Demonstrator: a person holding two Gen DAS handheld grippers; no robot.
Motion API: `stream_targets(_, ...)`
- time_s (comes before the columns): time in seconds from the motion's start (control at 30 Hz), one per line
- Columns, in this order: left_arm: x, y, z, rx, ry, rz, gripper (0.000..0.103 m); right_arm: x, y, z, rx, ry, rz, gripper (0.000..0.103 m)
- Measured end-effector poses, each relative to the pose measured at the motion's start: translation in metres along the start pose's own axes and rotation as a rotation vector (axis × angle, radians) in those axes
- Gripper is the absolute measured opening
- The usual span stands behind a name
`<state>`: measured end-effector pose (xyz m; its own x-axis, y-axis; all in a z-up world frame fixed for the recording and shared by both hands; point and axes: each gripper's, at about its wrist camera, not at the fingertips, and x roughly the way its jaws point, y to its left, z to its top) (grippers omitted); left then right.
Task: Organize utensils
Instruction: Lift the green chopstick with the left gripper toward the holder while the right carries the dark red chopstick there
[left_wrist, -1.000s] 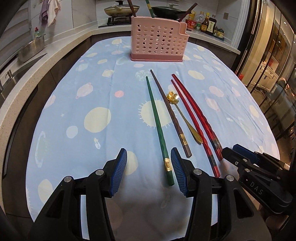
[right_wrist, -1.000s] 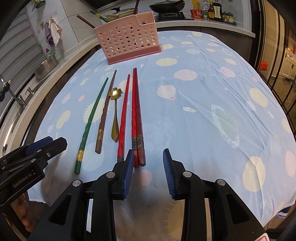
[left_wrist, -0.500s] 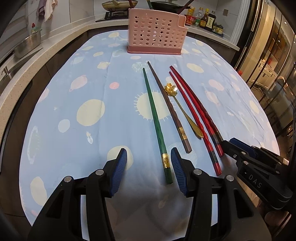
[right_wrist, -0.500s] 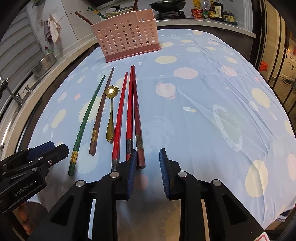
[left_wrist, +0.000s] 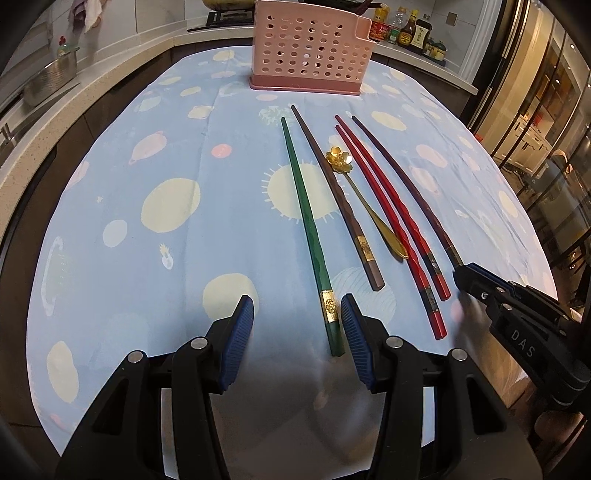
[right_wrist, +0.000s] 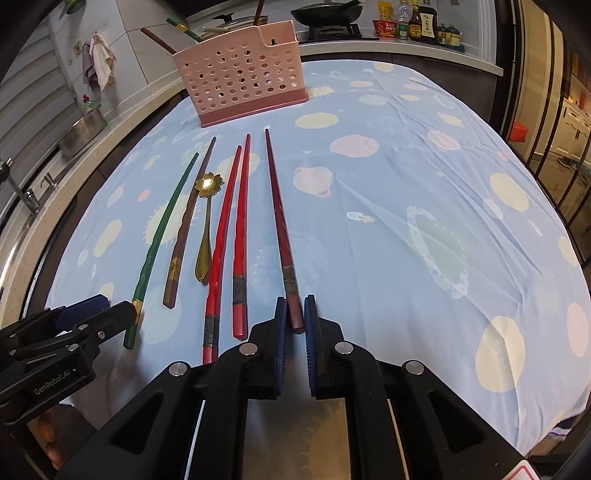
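My right gripper (right_wrist: 294, 317) is shut on the thick end of a dark red chopstick (right_wrist: 277, 214), which points toward the pink holder (right_wrist: 242, 86); it also shows in the left wrist view (left_wrist: 400, 181). My left gripper (left_wrist: 297, 325) is open, and the thick end of a green chopstick (left_wrist: 306, 221) lies just inside its right finger. Between them on the cloth lie a brown chopstick (left_wrist: 334, 188), a gold flower-handled spoon (left_wrist: 364, 201) and two red chopsticks (left_wrist: 388, 214). The pink holder (left_wrist: 310, 48) stands at the far end.
The table wears a light blue cloth (right_wrist: 424, 184) with pastel spots. A kitchen counter with a steel pot (left_wrist: 48, 77) runs along the left. Sauce bottles (left_wrist: 410, 31) and a stove stand behind the holder. A few chopsticks (right_wrist: 162, 38) stick out of the holder.
My right gripper has closed on the dark red chopstick and drawn it to the right, apart from the two red ones. My left gripper has stayed open over the green chopstick's end.
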<state>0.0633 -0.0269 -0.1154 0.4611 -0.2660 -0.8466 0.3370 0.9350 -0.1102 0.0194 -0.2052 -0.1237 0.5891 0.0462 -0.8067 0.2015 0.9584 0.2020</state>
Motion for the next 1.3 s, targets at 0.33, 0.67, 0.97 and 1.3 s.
stream_targets(0.33, 0.001, 0.0, -0.003, 0.012, 0.004, -0.021, 0.01, -0.001, -0.002, -0.001, 0.006, -0.003, 0.008, 0.008)
stream_targets(0.67, -0.026, 0.004, 0.002, -0.002, -0.036, -0.051, 0.007, -0.026, -0.001, 0.001, 0.018, -0.045, 0.043, 0.007)
stream_targets(0.97, -0.082, 0.016, 0.041, -0.04, -0.171, -0.056, 0.007, -0.097, 0.002, 0.046, 0.033, -0.226, 0.108, 0.007)
stream_targets(1.3, -0.125, 0.023, 0.121, -0.044, -0.357, -0.035, 0.007, -0.144, -0.002, 0.12, 0.044, -0.406, 0.169, 0.007)
